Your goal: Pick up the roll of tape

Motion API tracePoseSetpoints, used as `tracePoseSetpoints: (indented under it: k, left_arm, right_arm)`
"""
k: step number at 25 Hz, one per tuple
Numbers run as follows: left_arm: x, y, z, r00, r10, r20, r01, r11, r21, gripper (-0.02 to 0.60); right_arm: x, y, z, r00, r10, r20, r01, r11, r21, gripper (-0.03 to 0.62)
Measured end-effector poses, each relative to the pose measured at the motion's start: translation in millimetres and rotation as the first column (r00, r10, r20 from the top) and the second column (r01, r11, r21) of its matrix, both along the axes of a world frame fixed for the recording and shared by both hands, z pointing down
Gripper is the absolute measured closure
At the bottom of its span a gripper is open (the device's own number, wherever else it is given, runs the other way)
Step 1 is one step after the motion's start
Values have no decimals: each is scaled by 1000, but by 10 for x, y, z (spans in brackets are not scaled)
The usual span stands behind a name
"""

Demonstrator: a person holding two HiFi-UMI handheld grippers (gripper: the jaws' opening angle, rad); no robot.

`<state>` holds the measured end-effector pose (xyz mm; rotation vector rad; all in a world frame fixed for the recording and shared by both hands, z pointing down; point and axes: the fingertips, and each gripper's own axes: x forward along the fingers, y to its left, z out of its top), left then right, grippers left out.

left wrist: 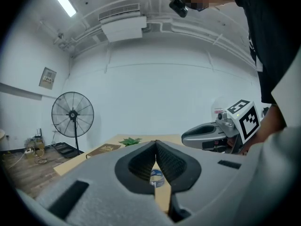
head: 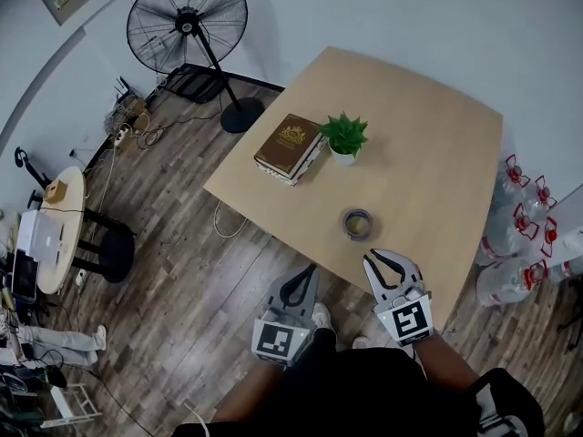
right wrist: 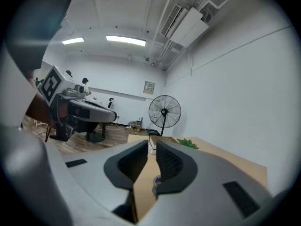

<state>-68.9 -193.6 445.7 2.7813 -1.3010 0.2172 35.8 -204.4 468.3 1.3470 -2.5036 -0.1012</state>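
Note:
The roll of tape [head: 357, 224] lies flat on the light wooden table [head: 428, 144], near its front edge. My right gripper [head: 384, 260] hovers just short of the roll and slightly right of it, open, with a narrow gap between its pads and nothing in it. My left gripper [head: 308, 271] is off the table's front edge over the floor, its jaws shut and empty. In the left gripper view the tape [left wrist: 156, 177] shows below the closed tips of the left gripper [left wrist: 155, 145]. Past the right gripper [right wrist: 151, 147] in the right gripper view, the tape [right wrist: 156, 181] peeks out low.
A brown book [head: 290, 147] and a small potted plant [head: 345, 137] sit on the table beyond the tape. A standing fan [head: 187, 25] is at the far left, water bottles [head: 524, 230] right of the table, a round side table [head: 56, 230] at the left.

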Motion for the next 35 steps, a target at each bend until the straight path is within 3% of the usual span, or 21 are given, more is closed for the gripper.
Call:
tracePoseSetpoints:
  k: [2, 7, 11, 15, 21, 28, 35]
  left_arm:
    - [-51, -125, 4, 1000, 17, 4, -17, 1000, 3, 575]
    - [-194, -385, 96, 999, 49, 4, -49, 999, -7, 575]
    - [-286, -542, 127, 998, 64, -8, -64, 998, -20, 575]
    - [-402, -682, 138, 997, 79, -24, -80, 997, -24, 575]
    - [-508, -826, 181, 995, 97, -28, -98, 995, -33, 575]
    - [-500, -928, 242, 998, 67, -7, -67, 997, -40, 575]
    - [-474, -909, 345, 1000, 4, -16, -5, 996, -85, 575]
  right_arm:
    - [-51, -111, 87, 1000, 13, -20, -13, 1000, -22, 511]
    - [-124, -401, 411, 991, 14, -134, -25, 997, -77, 463]
    - [-160, -609, 691, 961, -8, -275, -23, 994, -108, 444]
    - [-222, -759, 1023, 894, -65, -443, -2, 989, -150, 437]
    - [-244, -880, 1523, 762, -176, -623, 34, 972, -232, 414]
    - [-220, -979, 1889, 666, -274, -694, 92, 953, -288, 414]
    - [-234, -1021, 2216, 607, -378, -698, 136, 916, -378, 402]
